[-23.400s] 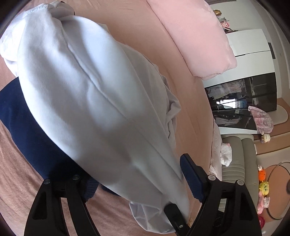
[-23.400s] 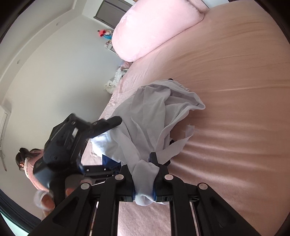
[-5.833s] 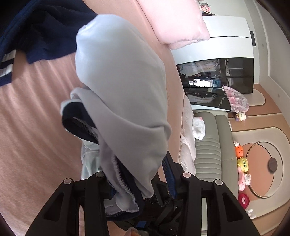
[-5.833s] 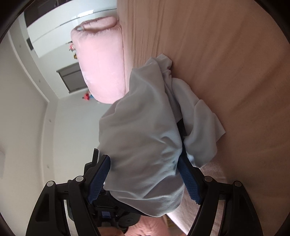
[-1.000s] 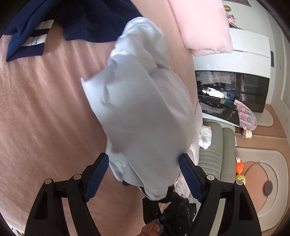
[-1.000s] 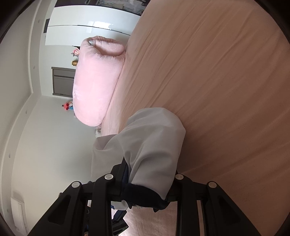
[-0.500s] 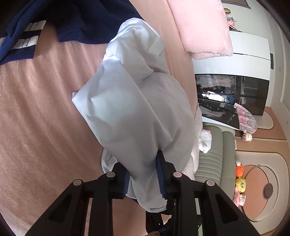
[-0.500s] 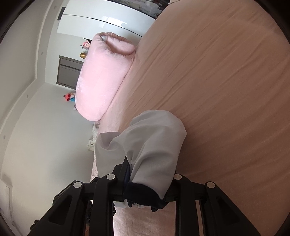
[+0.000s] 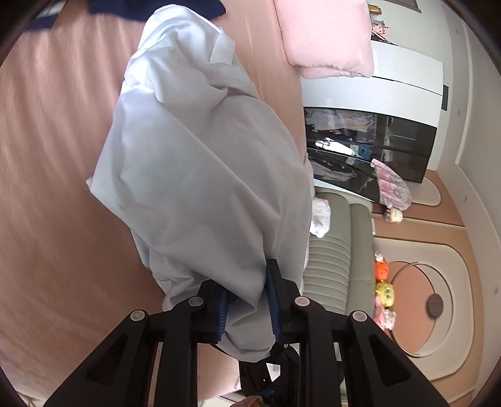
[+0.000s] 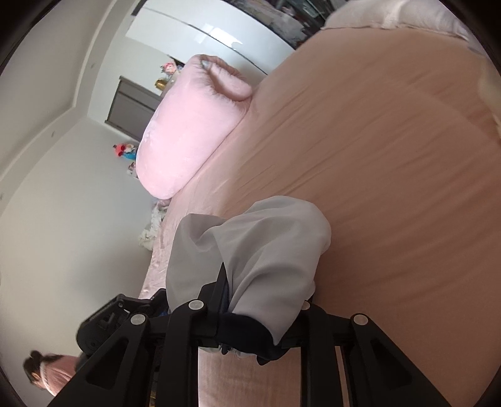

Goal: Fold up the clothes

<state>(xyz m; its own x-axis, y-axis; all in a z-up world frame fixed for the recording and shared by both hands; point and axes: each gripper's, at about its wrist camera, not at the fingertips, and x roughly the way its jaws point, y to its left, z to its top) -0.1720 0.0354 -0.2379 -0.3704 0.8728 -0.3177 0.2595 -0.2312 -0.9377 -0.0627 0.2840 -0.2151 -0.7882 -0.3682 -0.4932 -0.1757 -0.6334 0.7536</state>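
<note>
From my left wrist camera, the pale grey garment (image 9: pixel 200 175) bulges over the left gripper (image 9: pixel 247 300), so I see only the blue edges of its pads, not where they bite. The navy garment (image 9: pixel 150 7) is cut off by the top edge. The toys (image 9: pixel 383 291) on the floor are too small for me to tell apart.

From my right wrist camera, the cloth (image 10: pixel 260 250) drapes over the right gripper (image 10: pixel 250 300), whose jaws are closing, and buries its right pad. The bedsheet (image 10: pixel 391 175) smears with blur toward the right.
</note>
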